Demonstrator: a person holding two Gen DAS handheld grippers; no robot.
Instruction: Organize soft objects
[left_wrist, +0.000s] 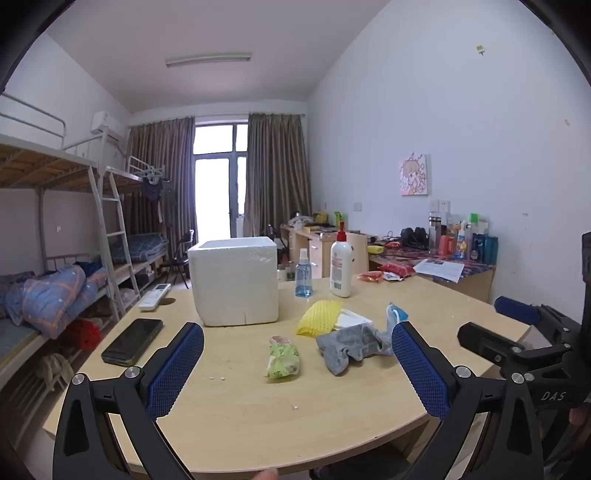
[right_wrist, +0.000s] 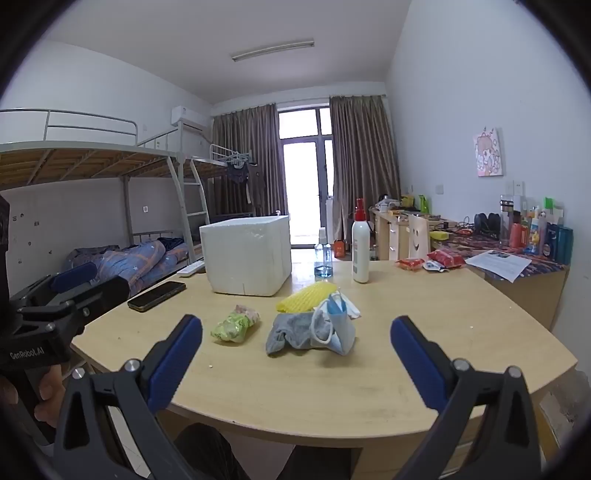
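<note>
On the wooden table (left_wrist: 258, 413) lie a green soft packet (left_wrist: 282, 356), a grey sock (left_wrist: 349, 347), a yellow foam net (left_wrist: 319, 317) and a blue face mask (left_wrist: 395, 314). A white foam box (left_wrist: 234, 280) stands behind them. My left gripper (left_wrist: 295, 334) is open and empty, held before the packet and sock. In the right wrist view the packet (right_wrist: 234, 325), sock (right_wrist: 291, 330), mask (right_wrist: 338, 325), net (right_wrist: 306, 295) and box (right_wrist: 247, 254) show beyond my right gripper (right_wrist: 295, 326), which is open and empty near the table's front edge.
A black phone (left_wrist: 133, 341) and a white remote (left_wrist: 154, 296) lie at the left. A blue spray bottle (left_wrist: 303, 275) and a white lotion bottle (left_wrist: 340, 264) stand behind the pile. Red snack packets (left_wrist: 384, 273) lie far right. Bunk beds stand left, a cluttered desk right.
</note>
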